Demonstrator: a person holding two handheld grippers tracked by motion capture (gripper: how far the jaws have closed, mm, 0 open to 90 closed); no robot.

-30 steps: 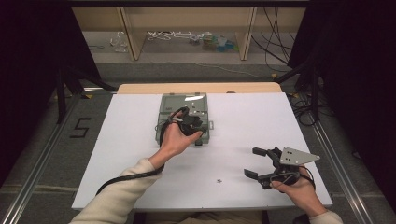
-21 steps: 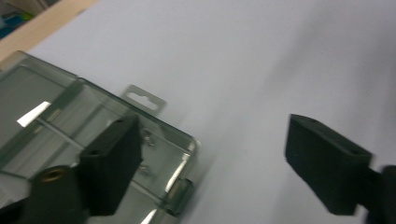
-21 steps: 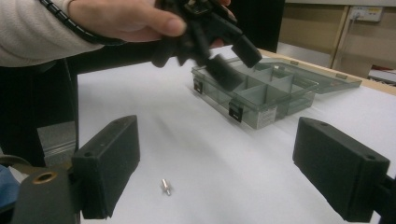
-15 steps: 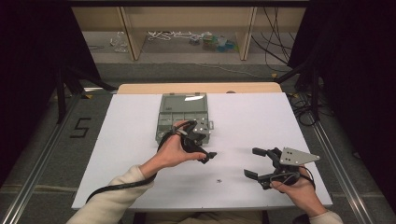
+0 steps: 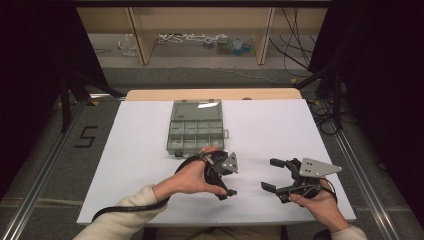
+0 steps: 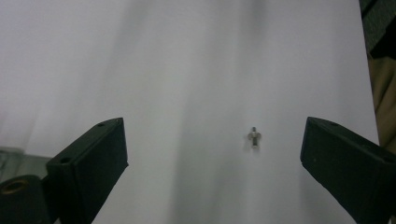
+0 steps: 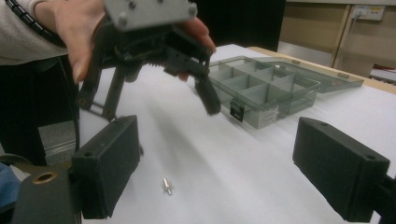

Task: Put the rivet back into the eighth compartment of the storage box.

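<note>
A tiny metal screw [image 6: 253,136] lies on the white table [image 5: 140,150]; in the right gripper view the screw [image 7: 166,185] sits near my own left jaw. My left gripper [image 5: 226,192] points down over it. The left gripper [image 6: 212,123] has its jaws wide apart, the screw lying on the table between them, nearer the right one and untouched. These jaws opened wide and have just eased in slightly. My right gripper [image 5: 268,174] rests open near the front right. The right gripper [image 7: 215,140] faces the left gripper [image 7: 161,109].
A grey compartment box [image 5: 196,127] with its clear lid folded back stands at the table's middle back; the compartment box [image 7: 261,88] is behind the left gripper in the right gripper view. The left gripper's cable [image 5: 125,210] trails off the front edge.
My left hand has drawn back from the box toward the front of the table and now hangs over the screw, its jaws spread wider. The right gripper has stayed put.
</note>
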